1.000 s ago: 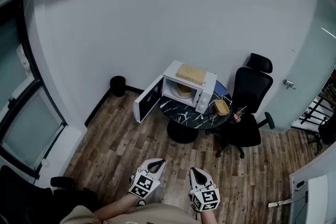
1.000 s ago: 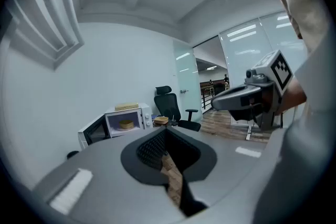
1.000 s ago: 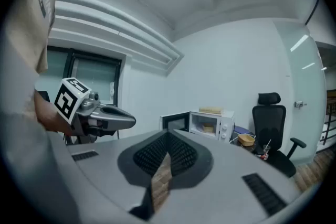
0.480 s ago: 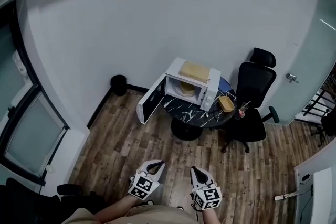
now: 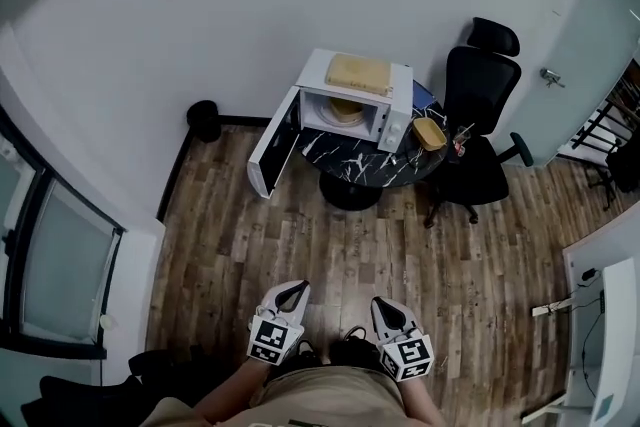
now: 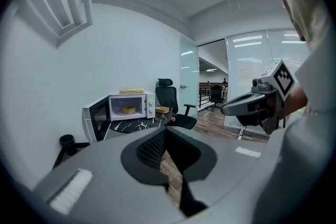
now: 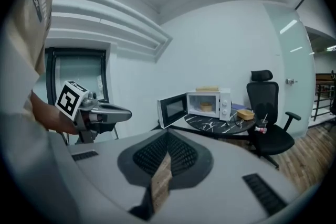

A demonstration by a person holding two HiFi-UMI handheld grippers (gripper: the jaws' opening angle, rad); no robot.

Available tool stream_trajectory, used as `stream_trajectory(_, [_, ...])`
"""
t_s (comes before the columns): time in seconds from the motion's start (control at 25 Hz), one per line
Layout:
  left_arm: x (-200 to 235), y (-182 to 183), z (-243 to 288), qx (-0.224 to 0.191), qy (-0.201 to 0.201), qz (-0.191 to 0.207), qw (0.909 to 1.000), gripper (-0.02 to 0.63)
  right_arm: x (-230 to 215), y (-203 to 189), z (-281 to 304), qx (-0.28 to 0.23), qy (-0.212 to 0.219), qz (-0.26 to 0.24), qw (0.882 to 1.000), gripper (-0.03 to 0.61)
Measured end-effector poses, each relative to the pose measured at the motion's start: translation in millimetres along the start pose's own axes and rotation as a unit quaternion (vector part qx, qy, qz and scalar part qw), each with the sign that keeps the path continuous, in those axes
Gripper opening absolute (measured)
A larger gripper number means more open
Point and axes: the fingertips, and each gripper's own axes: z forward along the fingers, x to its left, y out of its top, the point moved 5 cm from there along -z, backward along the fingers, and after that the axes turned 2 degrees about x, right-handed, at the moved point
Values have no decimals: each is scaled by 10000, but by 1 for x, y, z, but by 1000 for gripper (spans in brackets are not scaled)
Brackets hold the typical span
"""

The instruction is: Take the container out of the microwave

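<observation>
A white microwave (image 5: pixel 385 105) stands on a round black marble table (image 5: pixel 352 163), its door (image 5: pixel 270 147) swung open to the left. Inside sits a round tan container (image 5: pixel 346 111), also visible in the left gripper view as the container (image 6: pixel 127 109) and in the right gripper view as the container (image 7: pixel 206 107). My left gripper (image 5: pixel 296 288) and right gripper (image 5: pixel 380 304) hang low near my body, far from the table. Both are shut with nothing held. The left gripper (image 6: pixel 165 131) and right gripper (image 7: pixel 168 134) point toward the microwave.
A flat tan box (image 5: pixel 358 70) lies on top of the microwave. A second tan dish (image 5: pixel 430 133) sits at the table's right edge, beside a black office chair (image 5: pixel 480 115). A black bin (image 5: pixel 203 120) stands by the wall. Wood floor (image 5: pixel 340 255) separates me from the table.
The head view has tilted, so the microwave and table sit higher in frame. Both grippers stay low and shut, roughly where they were.
</observation>
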Motion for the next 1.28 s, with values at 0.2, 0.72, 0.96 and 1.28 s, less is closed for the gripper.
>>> stream_trajectory(0.2, [1, -16, 18, 165, -22, -395, 9991, 8, -19, 5, 25, 52, 24, -263, 9996, 8])
stream_trajectory(0.72, [-4, 55, 133, 197, -92, 231, 9995, 8, -141, 31, 90, -462, 431, -83, 9980, 8])
stream_trajectory(0.96, [-6, 66, 186, 313, 37, -15, 9995, 8, -189, 39, 111, -443, 726, -170, 9962, 8])
stream_trajectory(1.28, [3, 74, 229, 625, 76, 1, 9980, 8, -225, 41, 136, -230, 999, -134, 9946, 8])
